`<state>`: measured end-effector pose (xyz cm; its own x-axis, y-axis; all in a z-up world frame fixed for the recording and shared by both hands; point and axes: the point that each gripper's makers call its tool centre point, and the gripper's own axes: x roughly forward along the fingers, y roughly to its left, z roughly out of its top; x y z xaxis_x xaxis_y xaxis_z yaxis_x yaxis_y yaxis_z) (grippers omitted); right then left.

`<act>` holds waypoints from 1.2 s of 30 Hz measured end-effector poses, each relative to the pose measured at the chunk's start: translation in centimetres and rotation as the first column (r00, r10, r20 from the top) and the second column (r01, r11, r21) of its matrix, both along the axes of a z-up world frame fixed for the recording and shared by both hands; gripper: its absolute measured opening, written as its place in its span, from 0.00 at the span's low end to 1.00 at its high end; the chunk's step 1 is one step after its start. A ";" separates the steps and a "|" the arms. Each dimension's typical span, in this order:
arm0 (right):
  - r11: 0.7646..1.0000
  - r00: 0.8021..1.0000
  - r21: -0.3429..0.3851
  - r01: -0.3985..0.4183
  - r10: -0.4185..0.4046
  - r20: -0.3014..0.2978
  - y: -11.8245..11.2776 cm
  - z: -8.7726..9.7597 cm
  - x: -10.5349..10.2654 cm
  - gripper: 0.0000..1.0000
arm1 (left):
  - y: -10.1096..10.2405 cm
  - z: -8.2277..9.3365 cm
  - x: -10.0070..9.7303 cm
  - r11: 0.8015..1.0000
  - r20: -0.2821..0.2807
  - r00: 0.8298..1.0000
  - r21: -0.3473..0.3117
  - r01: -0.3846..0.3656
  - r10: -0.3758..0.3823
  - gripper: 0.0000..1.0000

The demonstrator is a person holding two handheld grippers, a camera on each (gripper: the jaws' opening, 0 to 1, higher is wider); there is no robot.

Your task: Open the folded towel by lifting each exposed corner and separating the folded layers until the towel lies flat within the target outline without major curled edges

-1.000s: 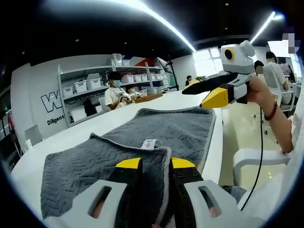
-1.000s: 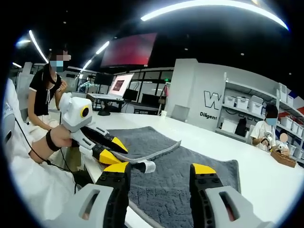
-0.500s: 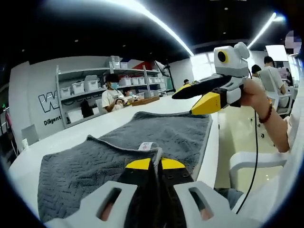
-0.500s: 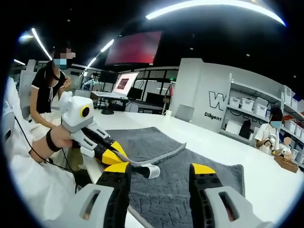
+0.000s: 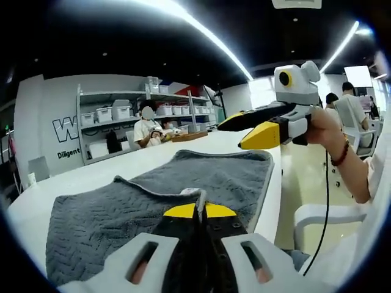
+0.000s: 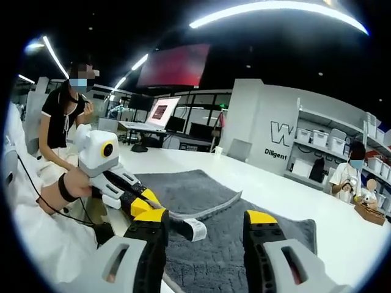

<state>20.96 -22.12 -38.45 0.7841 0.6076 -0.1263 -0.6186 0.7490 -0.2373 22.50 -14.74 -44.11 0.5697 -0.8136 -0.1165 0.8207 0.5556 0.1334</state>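
A grey towel point(image 5: 116, 204) lies on the white table point(image 5: 91, 171), one layer folded over with a raised hem running across it. My left gripper point(image 5: 200, 211) is shut on the folded layer's near corner, by the white label point(image 5: 190, 191). In the right gripper view the left gripper point(image 6: 150, 205) comes in from the left and holds that corner a little above the towel point(image 6: 244, 244), the label point(image 6: 197, 229) hanging below it. My right gripper point(image 6: 205, 217) is open and holds nothing. It hovers above the towel's near right edge, also seen as the right gripper point(image 5: 235, 135).
The table edge point(image 5: 276, 183) drops to the floor beside a white chair point(image 5: 321, 210). Shelves with bins point(image 5: 116, 113) and seated people stand beyond the table. A person point(image 6: 61, 122) stands at the left, near a monitor point(image 6: 159, 111).
My left gripper's jaws, open astride the towel's hem a second ago, have shut on the corner and raised it slightly. The right gripper has stayed open above the towel.
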 end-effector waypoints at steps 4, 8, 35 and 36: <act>1.000 1.000 0.007 0.001 -0.001 0.012 0.2 0.2 0.4 0.46 | 0.0 0.2 -0.1 1.000 0.000 1.000 -0.014 0.004 -0.004 0.00; 1.000 1.000 0.018 -0.018 0.018 0.011 0.7 0.4 0.4 0.47 | 0.2 0.6 0.0 0.998 0.003 1.000 -0.066 -0.003 0.003 0.00; 0.998 0.998 0.034 -0.054 0.055 -0.023 2.8 0.2 1.8 0.45 | 0.9 1.0 -0.1 0.994 0.008 1.000 -0.106 -0.024 0.025 0.00; 0.998 0.998 0.032 -0.056 0.057 -0.020 2.8 0.2 1.9 0.45 | 0.9 0.9 -0.1 0.994 0.008 1.000 -0.105 -0.025 0.026 0.00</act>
